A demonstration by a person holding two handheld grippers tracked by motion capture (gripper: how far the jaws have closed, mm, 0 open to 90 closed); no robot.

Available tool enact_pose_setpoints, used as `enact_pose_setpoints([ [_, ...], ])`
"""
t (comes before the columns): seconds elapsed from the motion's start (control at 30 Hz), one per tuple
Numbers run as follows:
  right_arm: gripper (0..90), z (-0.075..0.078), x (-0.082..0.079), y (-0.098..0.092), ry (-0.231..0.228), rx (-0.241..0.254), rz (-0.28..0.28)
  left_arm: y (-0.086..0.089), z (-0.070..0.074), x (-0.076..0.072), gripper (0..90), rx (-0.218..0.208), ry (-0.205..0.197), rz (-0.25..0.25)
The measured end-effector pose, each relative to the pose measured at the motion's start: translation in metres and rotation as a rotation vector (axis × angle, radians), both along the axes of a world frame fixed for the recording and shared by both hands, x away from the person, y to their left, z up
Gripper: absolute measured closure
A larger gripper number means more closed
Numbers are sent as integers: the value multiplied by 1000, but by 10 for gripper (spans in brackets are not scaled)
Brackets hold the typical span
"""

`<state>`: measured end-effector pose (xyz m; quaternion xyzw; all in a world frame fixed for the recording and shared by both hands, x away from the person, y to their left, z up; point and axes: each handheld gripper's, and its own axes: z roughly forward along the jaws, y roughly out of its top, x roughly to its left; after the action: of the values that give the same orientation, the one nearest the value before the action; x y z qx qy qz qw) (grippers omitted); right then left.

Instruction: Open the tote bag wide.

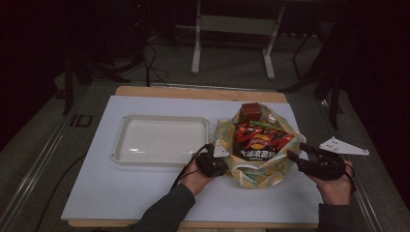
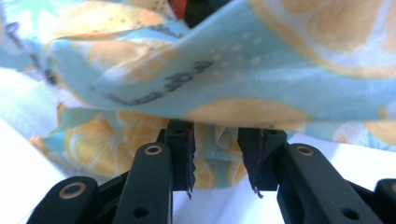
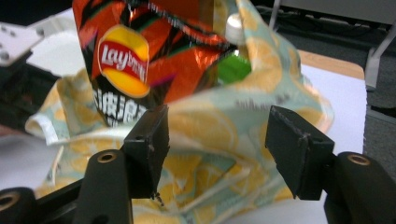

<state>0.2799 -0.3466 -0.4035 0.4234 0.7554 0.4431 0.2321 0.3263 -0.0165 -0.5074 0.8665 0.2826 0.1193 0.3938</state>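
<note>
A cloth bag (image 1: 256, 170) printed with lemon slices stands on the white mat, right of middle. A red and black chips packet (image 1: 259, 139), a brown box (image 1: 251, 112) and a white bottle cap (image 1: 271, 117) stick out of its top. My left gripper (image 1: 223, 166) is at the bag's left side. In the left gripper view its jaws (image 2: 219, 163) stand apart under a fold of the cloth (image 2: 261, 60), with the pads not pressing on it. My right gripper (image 1: 296, 153) hovers at the bag's right side. Its jaws (image 3: 219, 140) gape wide in front of the bag (image 3: 210, 126) and the chips packet (image 3: 140, 56), gripping nothing.
An empty white tray (image 1: 124, 121) lies on the mat (image 1: 145, 193) left of the bag. The mat covers a wooden table (image 1: 193, 92). A metal stand (image 1: 232, 24) and cables sit on the dark floor beyond the far edge.
</note>
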Motion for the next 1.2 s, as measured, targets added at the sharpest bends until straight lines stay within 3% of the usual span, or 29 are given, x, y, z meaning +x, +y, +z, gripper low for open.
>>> enact_pose_setpoints([
  [0.2, 324, 6, 6, 2, -17, 28, -26, 12, 2, -3, 630, -22, 4, 8],
  [0.57, 323, -13, 24, 7, 70, -32, -21, 38, 14, -3, 598, -83, 0, 54],
  [0.6, 335, -16, 24, 7, 76, -34, -21, 43, 18, -2, 598, -110, 3, 69],
  [0.77, 453, -30, 30, 3, 118, -36, -25, 47, 33, 0, 583, -157, -8, 73],
  [0.93, 709, -37, 32, 1, 141, -40, -34, 42, 48, 6, 560, -200, -32, 85],
  [1.03, 811, -41, 33, -1, 146, -44, -46, 36, 53, 13, 541, -198, -32, 91],
  [1.1, 779, -43, 32, -2, 148, -42, -43, 30, 51, 20, 522, -181, -24, 95],
  [1.2, 635, -42, 31, -3, 142, -43, -45, 24, 47, 28, 517, -165, -12, 113],
])
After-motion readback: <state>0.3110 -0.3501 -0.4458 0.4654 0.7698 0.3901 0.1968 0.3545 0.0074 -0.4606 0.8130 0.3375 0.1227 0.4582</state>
